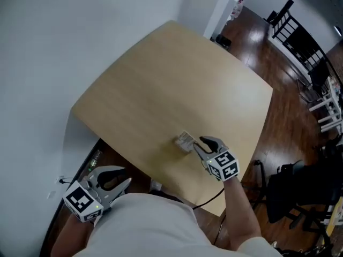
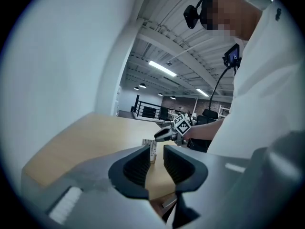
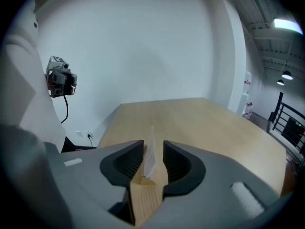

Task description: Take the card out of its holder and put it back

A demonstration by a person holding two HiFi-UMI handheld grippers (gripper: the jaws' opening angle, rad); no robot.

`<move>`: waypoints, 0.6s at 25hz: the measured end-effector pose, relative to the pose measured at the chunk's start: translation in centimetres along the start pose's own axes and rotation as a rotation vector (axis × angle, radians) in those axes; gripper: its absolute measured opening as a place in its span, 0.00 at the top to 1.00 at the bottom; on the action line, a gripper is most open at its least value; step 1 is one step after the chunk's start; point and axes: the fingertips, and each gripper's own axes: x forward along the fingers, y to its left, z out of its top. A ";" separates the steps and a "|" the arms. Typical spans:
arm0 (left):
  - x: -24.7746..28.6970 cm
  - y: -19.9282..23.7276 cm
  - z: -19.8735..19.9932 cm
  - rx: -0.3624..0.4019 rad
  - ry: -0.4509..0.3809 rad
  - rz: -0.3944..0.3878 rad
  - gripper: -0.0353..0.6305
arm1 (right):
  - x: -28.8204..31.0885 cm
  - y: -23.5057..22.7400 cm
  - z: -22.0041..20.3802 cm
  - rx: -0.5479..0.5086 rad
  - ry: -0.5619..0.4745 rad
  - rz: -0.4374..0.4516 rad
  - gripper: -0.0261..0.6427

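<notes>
A white printed card [image 1: 185, 140] stands upright in a small wooden holder [image 1: 180, 145] near the front edge of the light wooden table [image 1: 161, 90]. My right gripper [image 1: 199, 144] reaches it from the right. In the right gripper view the card [image 3: 150, 149] shows edge-on in its holder [image 3: 147, 199], and the right gripper [image 3: 152, 146] stands open around it with a gap on each side. My left gripper [image 1: 126, 175] hangs open and empty off the table's front left, by the person's body. The left gripper [image 2: 156, 150] looks across at the card [image 2: 149, 147].
A white wall runs along the table's left and far sides. Dark wooden floor lies to the right, with black chairs [image 1: 289, 20] at the back and a black office chair [image 1: 300, 191] close by. A cable [image 1: 206, 199] hangs below the table's front edge.
</notes>
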 end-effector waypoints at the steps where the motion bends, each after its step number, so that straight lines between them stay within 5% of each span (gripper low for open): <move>1: 0.2 0.1 0.1 -0.007 0.003 0.014 0.81 | 0.6 0.0 -0.3 0.001 0.008 0.026 0.76; 15: 2.5 0.0 0.9 -0.041 0.042 0.086 0.81 | 3.7 1.2 -0.7 0.020 -0.010 0.191 0.84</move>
